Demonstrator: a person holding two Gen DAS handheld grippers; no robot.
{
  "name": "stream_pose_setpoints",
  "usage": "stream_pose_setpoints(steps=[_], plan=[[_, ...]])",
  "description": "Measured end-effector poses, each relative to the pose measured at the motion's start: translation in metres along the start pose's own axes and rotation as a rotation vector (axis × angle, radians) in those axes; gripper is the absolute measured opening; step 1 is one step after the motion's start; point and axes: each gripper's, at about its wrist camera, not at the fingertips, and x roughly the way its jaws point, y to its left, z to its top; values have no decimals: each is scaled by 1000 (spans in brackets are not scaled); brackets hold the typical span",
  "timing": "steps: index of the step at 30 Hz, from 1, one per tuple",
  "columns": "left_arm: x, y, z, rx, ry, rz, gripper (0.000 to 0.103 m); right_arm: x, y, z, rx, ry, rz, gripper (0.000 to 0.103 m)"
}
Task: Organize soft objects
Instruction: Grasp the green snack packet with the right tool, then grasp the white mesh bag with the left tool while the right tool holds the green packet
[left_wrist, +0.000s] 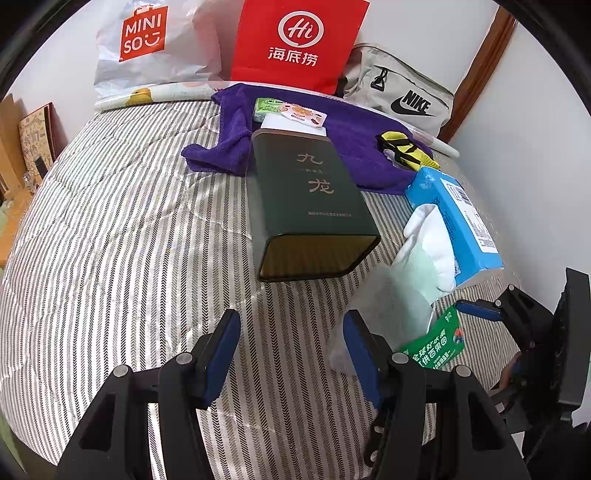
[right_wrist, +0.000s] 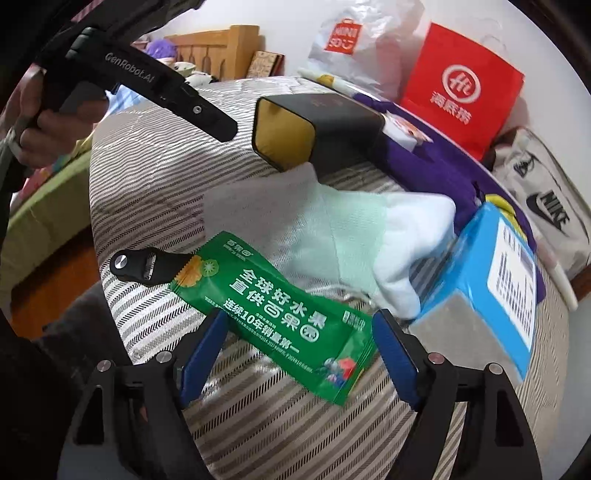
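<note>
Green tissue packet with white Chinese print lay flat on the striped quilt, and the right gripper stood over it with its blue-padded jaws spread wide, one pad at each long edge of the packet; neither pad visibly pressed on it. Just beyond the packet lay a white and pale-green sock, its toe end touching a blue tissue pack that rested on the quilt to the right. A dark green tin lay on its side behind the sock, its gold end facing the camera.

In the left wrist view, the left gripper hung above bare quilt with its jaws parted about halfway and nothing between them; the sock's cuff lay just beside its right finger. The tin lay ahead of it, its far end over a purple towel. On the towel sat a small green tissue pack, a snack sachet and a yellow-and-black cloth item. Against the wall stood a white Miniso bag, a red paper bag and a beige Nike bag.
</note>
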Motion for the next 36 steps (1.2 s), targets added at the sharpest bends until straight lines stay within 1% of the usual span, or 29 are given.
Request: stream_pose_setpoints(steps=[4,8,9,10,11,12,16,18,20,22,25,26,27,28,31,36], plan=[[1,5,0,-24,7,-34,56,9,6,7,-45,9,37,84],[1,8,-1,-28,9,-25,56,13,2,12,-35,25,73,82],[1,8,-1,-30,9,-28,56,12,1,11,-30,25,94,72],[1,9,-2,-31,10,-29,56,11,1,10,-27,28,116,57],[0,9,-2,-32,10,-27,56,9,1,10,-14,35,136,50],[0,9,-2,-32,10,-26,56,7,0,9,-1,42,137,43],[-2,7,-2,-32,6,-33,56,-1,-5,0,64,56,128,36],[-3,6,-3,-26,5,-33,56,-5,-10,-4,124,59,154,35],[-3,3,-4,-23,5,-37,56,-5,-11,-7,158,63,185,36],[-3,2,-5,-22,7,-39,56,0,-8,-8,157,68,182,42],[-3,0,-8,-17,13,-33,56,4,0,-5,129,41,160,45],[-4,0,-10,-16,14,-33,56,4,1,-4,125,36,155,43],[-5,0,-11,-15,13,-34,56,3,2,-5,123,28,155,35],[-6,0,-12,-15,13,-34,56,1,2,-5,129,24,160,29],[-4,-2,-15,-10,16,-33,56,-6,-3,-8,173,16,155,26],[5,-12,-17,8,20,-45,56,-29,-11,-17,262,-46,161,26]])
